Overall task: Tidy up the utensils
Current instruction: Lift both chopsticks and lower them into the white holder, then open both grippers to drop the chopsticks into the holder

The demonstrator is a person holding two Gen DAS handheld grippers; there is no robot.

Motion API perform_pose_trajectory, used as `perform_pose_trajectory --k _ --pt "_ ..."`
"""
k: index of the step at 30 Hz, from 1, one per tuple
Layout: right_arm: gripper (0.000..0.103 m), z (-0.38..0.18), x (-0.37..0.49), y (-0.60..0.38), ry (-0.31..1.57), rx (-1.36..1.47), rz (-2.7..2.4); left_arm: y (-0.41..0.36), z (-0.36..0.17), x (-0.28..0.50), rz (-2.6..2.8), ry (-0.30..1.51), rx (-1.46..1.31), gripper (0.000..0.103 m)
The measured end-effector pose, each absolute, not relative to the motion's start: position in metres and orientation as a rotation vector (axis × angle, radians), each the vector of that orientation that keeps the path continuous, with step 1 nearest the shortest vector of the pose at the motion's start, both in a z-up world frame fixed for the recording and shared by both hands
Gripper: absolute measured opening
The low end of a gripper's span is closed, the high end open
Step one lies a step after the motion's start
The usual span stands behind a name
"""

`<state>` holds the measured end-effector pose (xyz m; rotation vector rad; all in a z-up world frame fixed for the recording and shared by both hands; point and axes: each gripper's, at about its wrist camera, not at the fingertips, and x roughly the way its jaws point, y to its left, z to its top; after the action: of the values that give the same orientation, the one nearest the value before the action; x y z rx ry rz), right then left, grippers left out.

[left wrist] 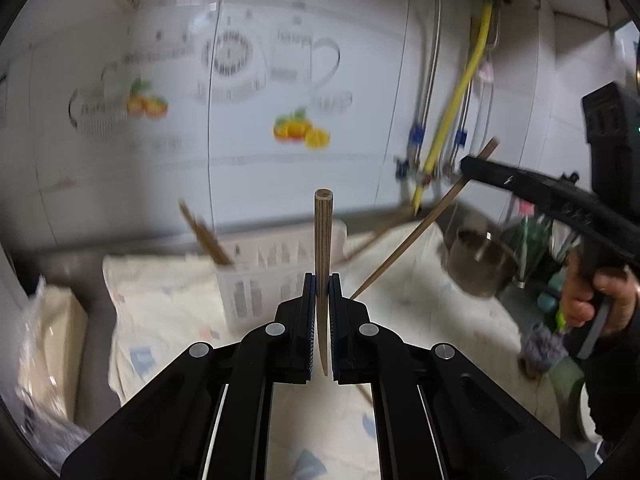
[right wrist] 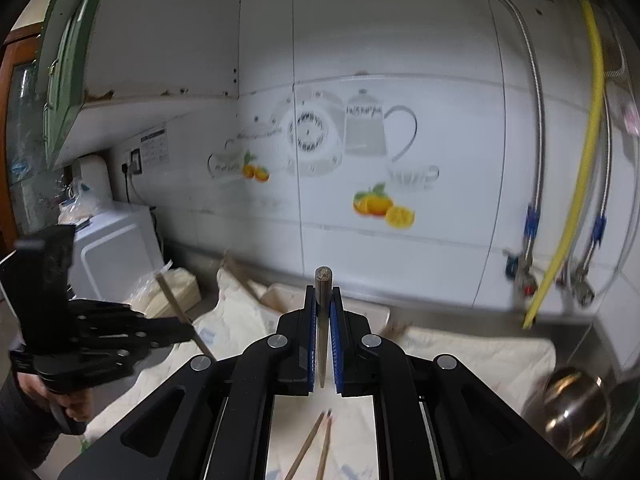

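Left gripper pinches wooden chopstick upright between its pads. Right gripper clamps second chopstick the same way — both raised above cloth-covered counter. Two loose chopsticks lie on cloth's near edge; white basket toward far edge.

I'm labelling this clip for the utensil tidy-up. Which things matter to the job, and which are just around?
Job:
left gripper shut on a chopstick
right gripper shut on another chopstick
two loose chopsticks on the cloth
white slotted basket

Around:
steel bowl
yellow hose
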<state>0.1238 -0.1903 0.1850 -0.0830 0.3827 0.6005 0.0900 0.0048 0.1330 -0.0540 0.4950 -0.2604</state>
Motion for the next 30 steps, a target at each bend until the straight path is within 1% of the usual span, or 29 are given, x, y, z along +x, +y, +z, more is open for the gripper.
perform_pose_trajectory --k 3,7,11,16,23,30 --pt "0.006 0.199 0.142 -0.184 0.363 -0.097 0.574 0.009 0.161 0.099 -0.238 0.439 -0.046 0.005" --pt "0.006 0.201 0.165 -0.177 0.368 -0.109 0.531 0.02 0.187 0.119 -0.176 0.374 -0.041 0.005" --pt "0.006 0.199 0.185 -0.173 0.381 -0.107 0.504 0.029 0.195 0.141 -0.116 0.347 -0.046 0.005" --pt "0.006 0.186 0.206 -0.168 0.422 -0.093 0.5 0.034 0.177 0.173 -0.088 0.399 -0.06 0.005" --pt "0.006 0.156 0.224 -0.163 0.494 -0.097 0.5 0.043 0.142 0.197 -0.108 0.503 -0.109 0.005" --pt "0.007 0.141 0.23 -0.16 0.529 -0.093 0.5 0.048 0.118 0.212 -0.116 0.578 -0.143 0.006"
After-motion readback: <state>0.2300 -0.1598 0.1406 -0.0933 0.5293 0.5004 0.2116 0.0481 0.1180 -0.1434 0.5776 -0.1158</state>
